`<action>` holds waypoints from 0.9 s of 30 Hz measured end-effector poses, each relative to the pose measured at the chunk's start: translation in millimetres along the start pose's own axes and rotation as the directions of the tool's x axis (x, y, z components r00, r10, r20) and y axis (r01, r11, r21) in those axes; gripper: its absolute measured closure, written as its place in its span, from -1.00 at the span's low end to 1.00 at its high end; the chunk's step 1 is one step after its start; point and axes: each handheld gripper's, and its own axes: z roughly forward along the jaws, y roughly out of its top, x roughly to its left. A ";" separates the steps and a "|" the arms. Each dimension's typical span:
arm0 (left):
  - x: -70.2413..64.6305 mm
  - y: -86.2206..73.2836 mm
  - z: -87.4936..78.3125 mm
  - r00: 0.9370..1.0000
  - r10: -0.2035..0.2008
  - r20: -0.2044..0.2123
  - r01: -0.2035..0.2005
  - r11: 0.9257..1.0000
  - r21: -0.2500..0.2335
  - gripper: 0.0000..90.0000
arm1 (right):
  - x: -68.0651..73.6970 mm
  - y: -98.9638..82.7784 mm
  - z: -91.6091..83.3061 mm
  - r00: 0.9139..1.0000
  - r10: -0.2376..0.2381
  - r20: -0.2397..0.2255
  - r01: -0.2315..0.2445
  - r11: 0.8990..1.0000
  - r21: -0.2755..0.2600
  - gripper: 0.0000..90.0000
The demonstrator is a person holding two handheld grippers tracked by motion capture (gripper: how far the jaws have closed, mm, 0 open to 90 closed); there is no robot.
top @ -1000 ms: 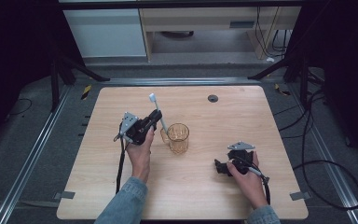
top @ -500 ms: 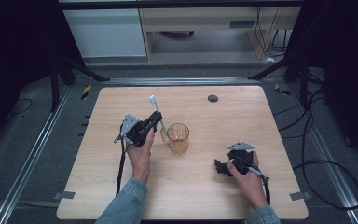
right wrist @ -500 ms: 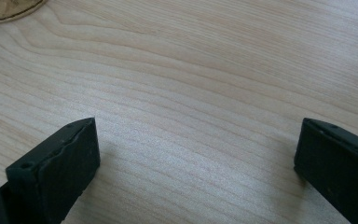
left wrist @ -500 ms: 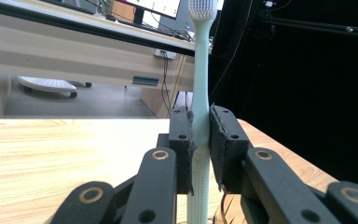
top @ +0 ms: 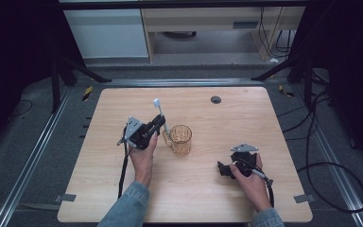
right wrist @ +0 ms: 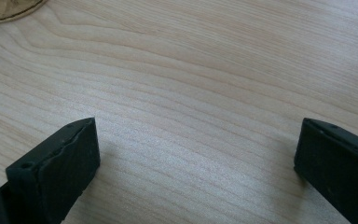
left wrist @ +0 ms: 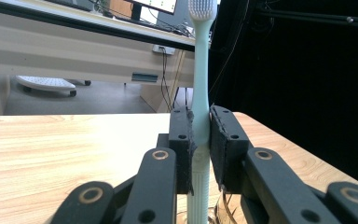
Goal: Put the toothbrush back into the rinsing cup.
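Pale mint plastic forms the toothbrush [left wrist: 200, 93] that we grip in the left gripper [left wrist: 200, 149]. In the left gripper view, its two black jaws are pressed against the handle from both sides, pinching it at mid-length. The handle stands upright between the pads, the white bristle head [left wrist: 203, 8] at the top of that view, and the lower end of the handle runs down past the jaws.

In the high view, we hold the left gripper [top: 158, 122] above the wooden table [top: 264, 118], left of centre, with the toothbrush [top: 160, 116] leaning up and away from us. The brush head [top: 156, 101] points toward the far edge. Just beside the gripper, on its right, stands an amber glass cup [top: 180, 140], upright on the table surface. We cannot tell from this view whether the lower end of the handle touches the cup.

Our right gripper [top: 222, 169] rests low on the table near the right front area, well apart from the cup. In the right gripper view, its jaws stand spread wide, with bare wood grain between them and nothing held. A curved amber edge [right wrist: 9, 11] sits at the upper left corner of that view.

A small dark round disc [top: 215, 99] lies on the table near the far edge.
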 end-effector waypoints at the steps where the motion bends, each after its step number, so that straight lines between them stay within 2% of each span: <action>1: -0.2 -0.3 0.3 1.000 0.003 0.001 -0.003 1.000 0.001 0.75 | 0.0 0.0 0.0 1.000 0.000 0.000 0.000 1.000 0.000 -0.99; 6: -2.2 -1.3 1.1 1.000 0.020 0.009 -0.020 1.000 0.004 0.75 | 0.0 0.0 0.0 1.000 0.000 0.000 0.000 1.000 0.000 -0.99; 14: -2.6 -2.1 1.6 1.000 0.021 0.006 -0.021 1.000 0.007 0.75 | 0.0 0.0 0.0 1.000 0.000 0.000 0.000 1.000 0.000 -0.99; 27: -0.6 -6.8 1.5 0.999 0.047 0.004 -0.047 0.999 0.012 0.75 | 0.1 0.0 -0.1 1.000 0.000 0.000 0.000 1.000 0.001 -0.99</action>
